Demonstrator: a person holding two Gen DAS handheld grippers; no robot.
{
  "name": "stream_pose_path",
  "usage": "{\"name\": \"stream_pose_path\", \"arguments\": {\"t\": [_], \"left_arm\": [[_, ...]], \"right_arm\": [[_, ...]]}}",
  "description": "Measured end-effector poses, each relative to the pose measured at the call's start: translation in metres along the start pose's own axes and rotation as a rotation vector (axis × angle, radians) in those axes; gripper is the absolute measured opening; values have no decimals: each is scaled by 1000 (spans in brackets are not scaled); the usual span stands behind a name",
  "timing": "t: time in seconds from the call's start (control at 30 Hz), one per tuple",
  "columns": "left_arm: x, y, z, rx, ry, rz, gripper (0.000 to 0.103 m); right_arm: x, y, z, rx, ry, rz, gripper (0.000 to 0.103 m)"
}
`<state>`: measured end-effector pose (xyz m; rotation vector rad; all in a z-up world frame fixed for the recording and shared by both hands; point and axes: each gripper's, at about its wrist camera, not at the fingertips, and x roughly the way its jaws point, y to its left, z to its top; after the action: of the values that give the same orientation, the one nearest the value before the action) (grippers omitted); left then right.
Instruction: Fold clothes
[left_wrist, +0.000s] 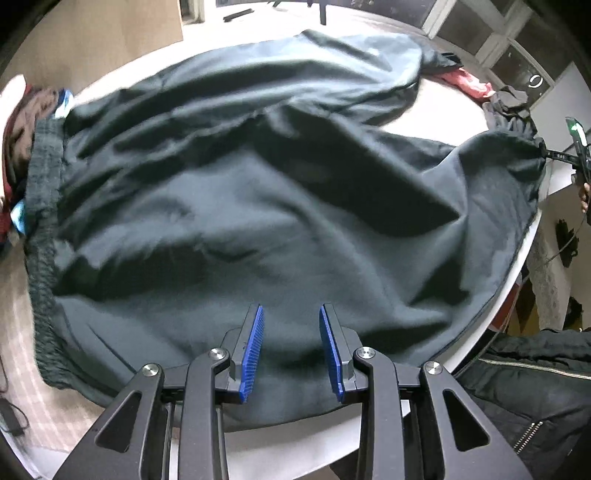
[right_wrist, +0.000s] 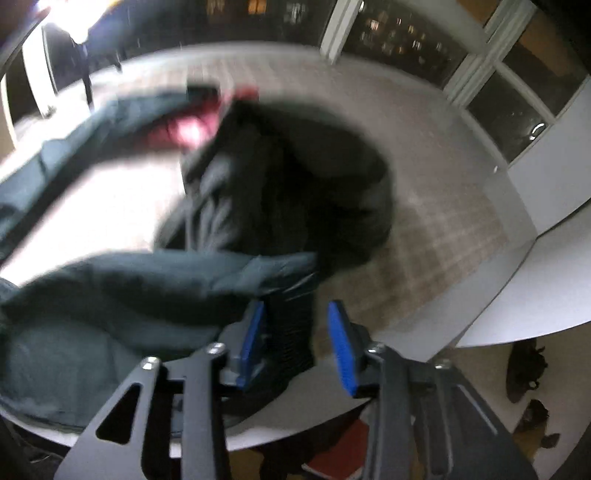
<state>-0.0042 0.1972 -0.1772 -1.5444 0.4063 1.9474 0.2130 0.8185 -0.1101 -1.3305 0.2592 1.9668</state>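
Blue-padded jaws of both grippers stand apart (pads not pressing) over the dark sweatshirt (left_wrist: 258, 206).

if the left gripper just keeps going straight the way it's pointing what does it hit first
Most likely the dark green garment spread over the white table. The left gripper points steeply down at it, jaws apart with the cloth showing between them. Whether the pads already touch the fabric is unclear.

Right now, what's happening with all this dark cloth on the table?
A person is folding a dark sweatshirt spread over a white table, using two handheld grippers. The left gripper hovers over the near edge, jaws apart. The right gripper has a ribbed cuff between its pads; blur hides whether it is clamped.
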Motion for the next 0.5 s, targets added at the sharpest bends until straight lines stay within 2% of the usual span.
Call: {"name": "stream_pose_path", "arguments": {"t": [0.07,0.13,0.27,0.4,0.5], "left_arm": [[-13,1,0,5,-16,10,30],[-24,1,4,7,-28,27,30],[-36,1,14,3,-52,59,30],[-34,-17,42,15,-62,75,30],[-23,-34,65,33,-47,92,30]], "right_arm": [[-32,-12,13,14,-82,27,50],[-49,-11,33,-7,-136,89,54],[-41,12,91,-65,-182,167,55],[16,33,155,-56,-129,283,55],[69,33,197,37,-60,355,55]]}}
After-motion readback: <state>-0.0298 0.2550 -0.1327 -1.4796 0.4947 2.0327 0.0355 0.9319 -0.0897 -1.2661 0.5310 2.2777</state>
